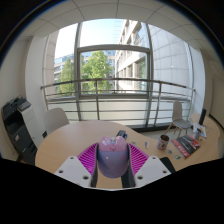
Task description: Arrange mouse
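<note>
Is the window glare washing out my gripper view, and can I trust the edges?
Gripper view: the window is bright behind, yet the mouse between the fingers stays readable; the fisheye bends the railing and table edge; items on the table's far side are too small to identify.

Smooth, slightly glossy plastic mouse (pixel 111 157); matt pale wood table (pixel 70 145).
</note>
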Demonstrator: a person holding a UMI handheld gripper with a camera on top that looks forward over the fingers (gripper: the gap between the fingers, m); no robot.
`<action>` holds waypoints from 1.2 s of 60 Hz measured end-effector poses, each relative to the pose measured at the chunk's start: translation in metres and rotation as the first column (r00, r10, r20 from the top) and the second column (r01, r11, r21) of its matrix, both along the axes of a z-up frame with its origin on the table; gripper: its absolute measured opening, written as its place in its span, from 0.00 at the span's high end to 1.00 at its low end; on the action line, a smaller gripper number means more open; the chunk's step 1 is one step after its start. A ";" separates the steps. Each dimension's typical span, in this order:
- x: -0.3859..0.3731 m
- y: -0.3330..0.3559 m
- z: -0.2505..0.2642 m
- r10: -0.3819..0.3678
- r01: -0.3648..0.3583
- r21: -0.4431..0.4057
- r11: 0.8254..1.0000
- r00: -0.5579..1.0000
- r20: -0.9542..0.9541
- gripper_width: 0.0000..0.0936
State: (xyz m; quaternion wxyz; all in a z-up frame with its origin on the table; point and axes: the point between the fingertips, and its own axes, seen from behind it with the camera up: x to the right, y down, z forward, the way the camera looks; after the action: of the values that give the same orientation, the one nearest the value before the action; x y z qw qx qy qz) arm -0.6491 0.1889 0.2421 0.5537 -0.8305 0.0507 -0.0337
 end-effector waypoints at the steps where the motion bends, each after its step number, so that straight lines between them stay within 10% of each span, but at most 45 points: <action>1: 0.013 -0.002 0.002 -0.003 0.003 0.006 1.000 1.000 0.002 0.55; 19: 0.166 -0.035 -0.110 -0.056 0.062 -0.164 0.984 0.998 0.040 0.55; 40: 0.209 -0.035 -0.247 0.109 -0.120 -0.325 0.938 0.993 -0.052 0.42; 49: 0.217 -0.041 -0.241 0.101 -0.104 -0.321 0.941 0.995 -0.026 0.09; 72: 0.209 -0.148 -0.117 0.043 -0.032 -0.210 0.977 0.998 0.045 0.09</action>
State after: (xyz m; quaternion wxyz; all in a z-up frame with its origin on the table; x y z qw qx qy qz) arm -0.4397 0.0407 0.1249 0.4650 -0.8838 0.0175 -0.0489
